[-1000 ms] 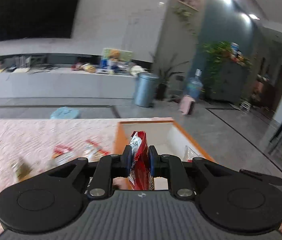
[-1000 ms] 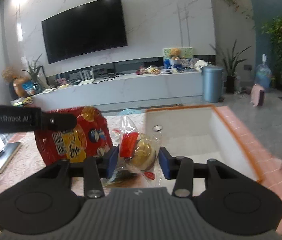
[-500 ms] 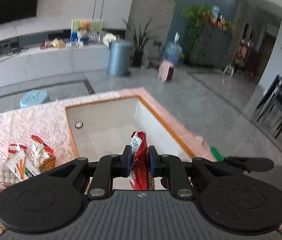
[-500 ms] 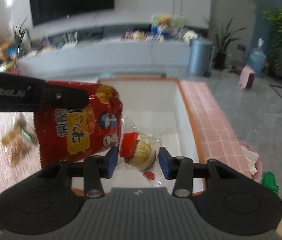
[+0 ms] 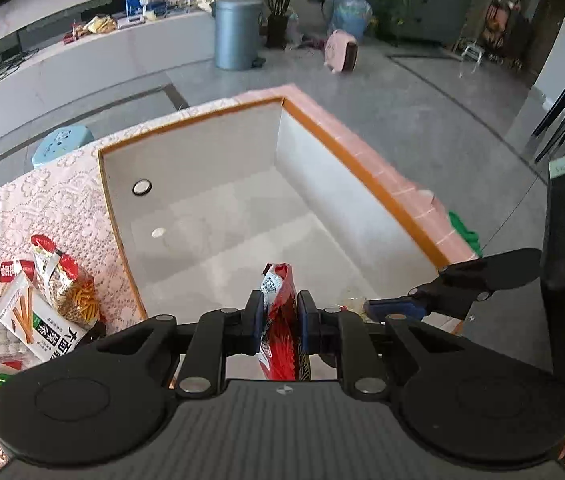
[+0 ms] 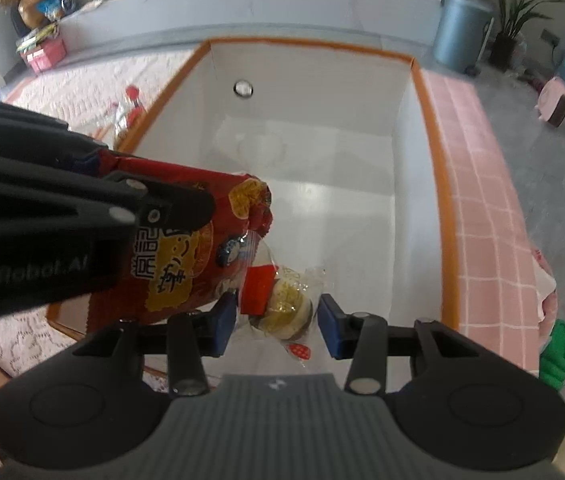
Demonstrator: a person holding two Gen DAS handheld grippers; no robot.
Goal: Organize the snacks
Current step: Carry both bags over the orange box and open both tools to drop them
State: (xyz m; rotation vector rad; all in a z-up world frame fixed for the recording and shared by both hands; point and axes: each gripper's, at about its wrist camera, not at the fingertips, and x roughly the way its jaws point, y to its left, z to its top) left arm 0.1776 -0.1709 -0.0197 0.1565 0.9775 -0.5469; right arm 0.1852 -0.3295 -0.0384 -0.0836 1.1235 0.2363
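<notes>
Left claw [image 5: 277, 322], pinching a crinkly red foil snack bag [image 5: 278, 320], and right claw [image 6: 277, 322], clamped on a clear-wrapped round pastry [image 6: 286, 310], have both swung down over the empty orange-rimmed white box [image 5: 362, 168] at frame centre, so the drop looks imminent.
</notes>
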